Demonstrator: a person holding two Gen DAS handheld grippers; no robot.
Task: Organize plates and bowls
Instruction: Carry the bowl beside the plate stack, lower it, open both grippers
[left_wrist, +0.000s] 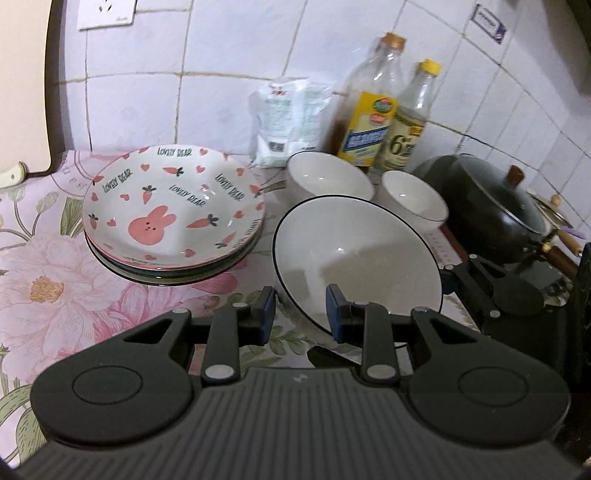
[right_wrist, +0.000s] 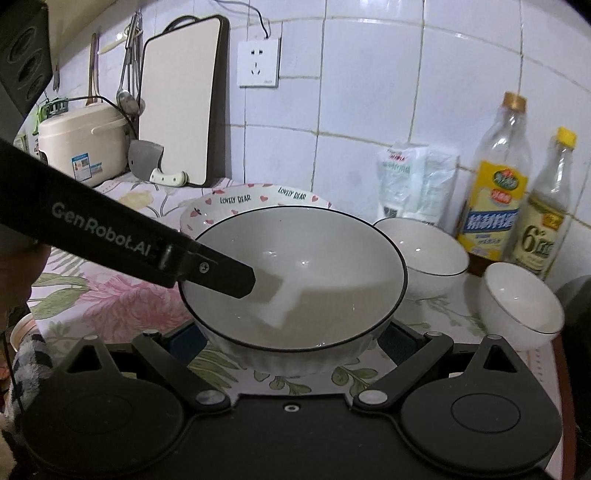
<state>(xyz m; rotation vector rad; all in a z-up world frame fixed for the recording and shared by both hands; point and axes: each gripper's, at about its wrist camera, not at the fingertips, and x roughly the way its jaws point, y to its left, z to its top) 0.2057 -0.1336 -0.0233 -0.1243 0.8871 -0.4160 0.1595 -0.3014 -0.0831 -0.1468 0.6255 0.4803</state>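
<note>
Large bowl (right_wrist: 295, 273) rim pinched by left tongs (left_wrist: 301, 314), cradled between right tongs (right_wrist: 291, 341)

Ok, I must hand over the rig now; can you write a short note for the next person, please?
Left gripper: shut on the big bowl at its rim, one finger inside.
Right gripper: around the same bowl's body, pads seemingly pressing.
Plates: stacked beside the big bowl.
Small bowls: two, behind it, near the bottles.
Done: plates stacked.
Left: probably stack the three bowls.
</note>
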